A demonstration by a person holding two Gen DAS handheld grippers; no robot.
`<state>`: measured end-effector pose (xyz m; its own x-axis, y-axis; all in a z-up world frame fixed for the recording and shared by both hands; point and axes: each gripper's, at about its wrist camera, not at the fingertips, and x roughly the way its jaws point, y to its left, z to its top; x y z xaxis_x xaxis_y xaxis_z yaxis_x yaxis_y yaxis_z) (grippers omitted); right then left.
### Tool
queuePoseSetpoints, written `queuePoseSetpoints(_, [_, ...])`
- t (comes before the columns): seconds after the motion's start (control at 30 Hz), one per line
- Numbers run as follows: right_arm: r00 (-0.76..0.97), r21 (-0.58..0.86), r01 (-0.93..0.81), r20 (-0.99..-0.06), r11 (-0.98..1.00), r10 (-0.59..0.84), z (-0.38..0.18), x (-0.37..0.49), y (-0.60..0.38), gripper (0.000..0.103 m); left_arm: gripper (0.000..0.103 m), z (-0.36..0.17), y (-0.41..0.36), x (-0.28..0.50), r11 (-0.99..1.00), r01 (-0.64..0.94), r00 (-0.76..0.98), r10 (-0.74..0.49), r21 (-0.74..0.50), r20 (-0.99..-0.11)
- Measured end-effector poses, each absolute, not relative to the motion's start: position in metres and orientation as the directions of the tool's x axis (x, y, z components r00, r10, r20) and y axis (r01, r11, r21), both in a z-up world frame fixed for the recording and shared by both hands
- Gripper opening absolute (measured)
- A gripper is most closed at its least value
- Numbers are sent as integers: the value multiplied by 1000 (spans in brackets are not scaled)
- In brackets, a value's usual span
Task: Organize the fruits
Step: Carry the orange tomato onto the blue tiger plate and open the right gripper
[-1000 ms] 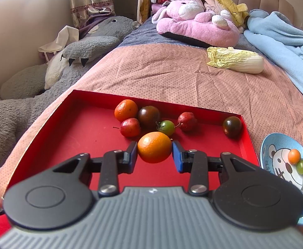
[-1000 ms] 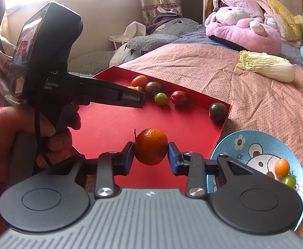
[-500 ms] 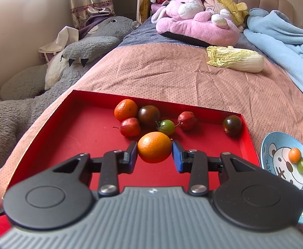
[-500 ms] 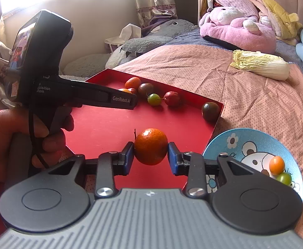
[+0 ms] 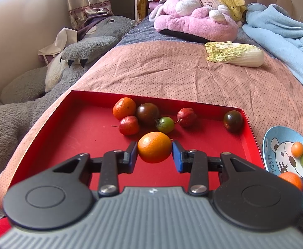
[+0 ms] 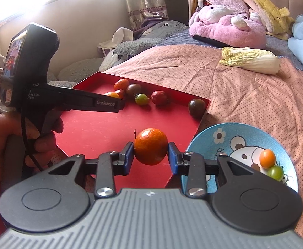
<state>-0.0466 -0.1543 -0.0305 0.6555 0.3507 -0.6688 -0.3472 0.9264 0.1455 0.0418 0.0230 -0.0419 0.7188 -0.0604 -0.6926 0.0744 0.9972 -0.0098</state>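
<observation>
My left gripper is shut on an orange tangerine, held over the red tray. My right gripper is shut on another tangerine at the tray's near right corner, beside the blue bear bowl. The bowl holds a small orange tomato and a green one. In the tray lie a tangerine, dark tomatoes, red fruits and a green tomato.
The tray and bowl sit on a pink bedspread. A napa cabbage lies farther back, with a pink plush, a blue blanket and a grey plush at the left edge.
The right gripper has carried its tangerine rightward toward the bowl; its tip now shows at the left view's right edge. The left gripper holds still.
</observation>
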Motion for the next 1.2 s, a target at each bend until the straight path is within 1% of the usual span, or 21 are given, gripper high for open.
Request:
queuePoseSetpoints(0.23, [678,142,-283,-670,949,303,-34,-49,-186,40,39,-43,18,42,997,82,717,-54,7,-695])
queuePoseSetpoints(0.53, [671,121,-165,-714,979,201,-60,-49,-231,40,39,-45,14,43,996,89,715,-56,11,-697])
queuePoseSetpoints(0.73, [662,112,-129,-730,985,170,-72,-47,-238,40,39,-45,13,42,995,93,715,-55,17,-697])
queuePoseSetpoints(1.07, [646,101,-106,-749,989,146,-75,-50,-244,41,39,-45,12,42,995,96,715,-55,20,-697])
queuePoseSetpoints(1.1, [648,108,-97,-748,989,145,-75,-51,-245,43,39,-45,12,42,995,95,715,-54,20,-697])
queuePoseSetpoints(1.17, [658,125,-85,-738,988,150,-73,-53,-248,53,39,-45,12,42,995,94,714,-54,19,-698])
queuePoseSetpoints(1.2, [665,127,-82,-732,989,149,-71,-55,-249,60,39,-45,12,42,995,94,715,-53,20,-697])
